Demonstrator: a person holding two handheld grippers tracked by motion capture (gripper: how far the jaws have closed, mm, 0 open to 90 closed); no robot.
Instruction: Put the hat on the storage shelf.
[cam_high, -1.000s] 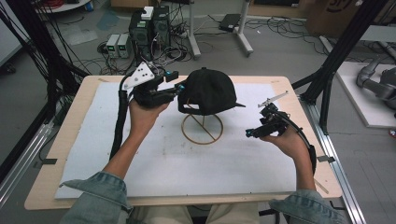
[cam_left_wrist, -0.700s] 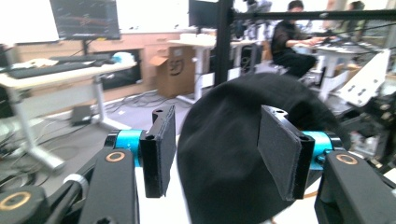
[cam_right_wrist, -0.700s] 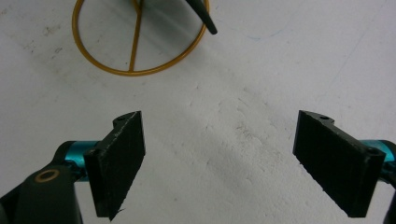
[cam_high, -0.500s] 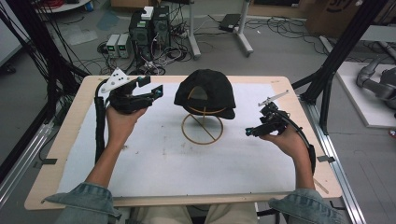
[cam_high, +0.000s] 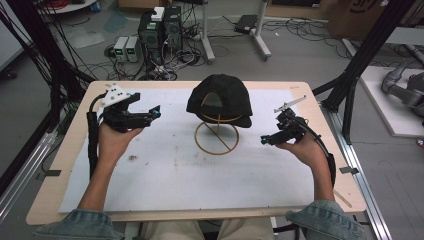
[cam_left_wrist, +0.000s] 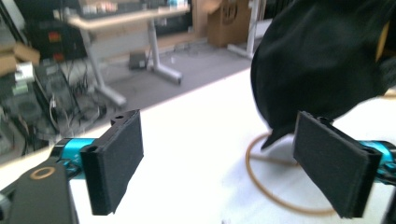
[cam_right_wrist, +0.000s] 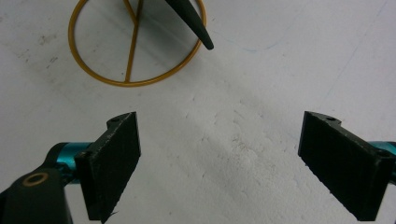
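Observation:
A black cap (cam_high: 220, 100) sits on a gold wire stand (cam_high: 216, 137) at the middle of the white mat, its brim hanging toward the right. My left gripper (cam_high: 146, 107) hovers to the left of the cap, open and holding nothing. From the left gripper view (cam_left_wrist: 224, 163) the cap (cam_left_wrist: 322, 60) looms ahead on the right above the stand's ring (cam_left_wrist: 261, 186). My right gripper (cam_high: 272, 132) is held to the right of the stand, open and empty. In the right gripper view (cam_right_wrist: 229, 158) the ring (cam_right_wrist: 135, 46) and the brim tip (cam_right_wrist: 191, 21) lie ahead, beyond the jaws.
A white mat (cam_high: 165, 180) covers the wooden table (cam_high: 55, 200). Black frame posts (cam_high: 360, 65) stand by the table's far corners. Computer boxes and cables (cam_high: 160, 30) lie on the floor beyond the far edge.
My left gripper was at the cap's left side a second ago; it has pulled away to the left and stands open. The cap stays on the stand. The right gripper has not moved.

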